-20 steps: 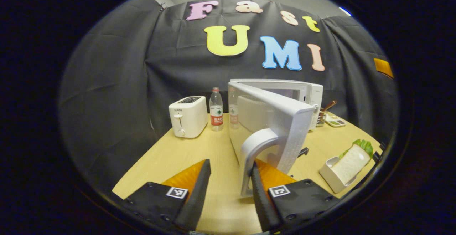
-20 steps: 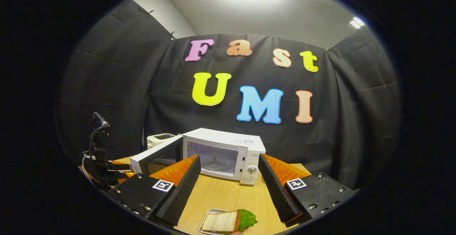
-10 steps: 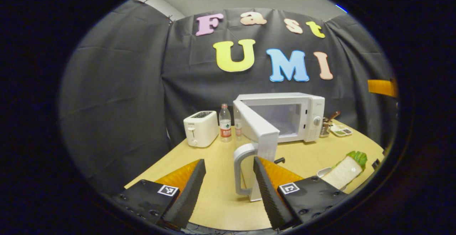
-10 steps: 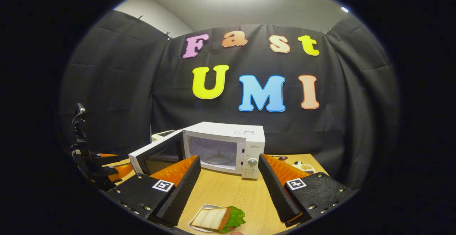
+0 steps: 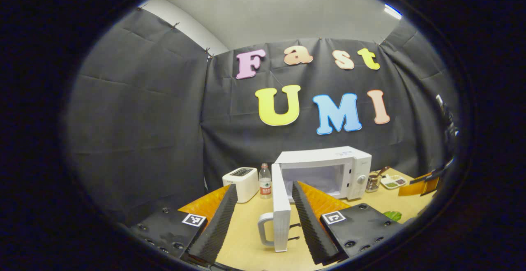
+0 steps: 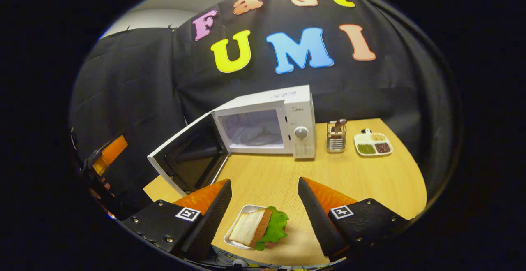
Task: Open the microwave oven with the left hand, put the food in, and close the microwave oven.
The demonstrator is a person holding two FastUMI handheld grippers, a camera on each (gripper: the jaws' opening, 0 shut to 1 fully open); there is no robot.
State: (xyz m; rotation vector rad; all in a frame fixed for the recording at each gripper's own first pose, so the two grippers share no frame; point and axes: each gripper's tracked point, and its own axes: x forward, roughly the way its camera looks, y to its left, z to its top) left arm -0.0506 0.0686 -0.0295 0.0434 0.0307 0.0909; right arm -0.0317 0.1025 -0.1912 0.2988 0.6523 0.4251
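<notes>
The white microwave [image 5: 324, 168] stands at the back of the wooden table, its cavity showing. Its door [image 5: 281, 215] is swung wide and seen edge-on, with the handle [image 5: 264, 230] facing left. My left gripper [image 5: 263, 225] is open; the door edge sits between its fingers in the picture without either finger pressing on it. In the right gripper view the microwave [image 6: 267, 123] and its open door [image 6: 187, 160] lie ahead. A sandwich with lettuce [image 6: 257, 230] rests in a small white tray [image 6: 242, 213] near the table's front edge. My right gripper [image 6: 265, 217] hangs open above it, a finger on each side.
A white toaster [image 5: 242, 182] and a water bottle [image 5: 265, 180] stand left of the microwave. A metal utensil holder [image 6: 336, 136] and a sectioned dish [image 6: 372, 143] sit to its right. The left gripper [image 6: 104, 160] shows at the far left, beyond the door.
The left gripper let go of the handle, drew back and tilted up, leaving the door wide open. The right gripper tipped down toward the sandwich, which now lies between its fingers.
</notes>
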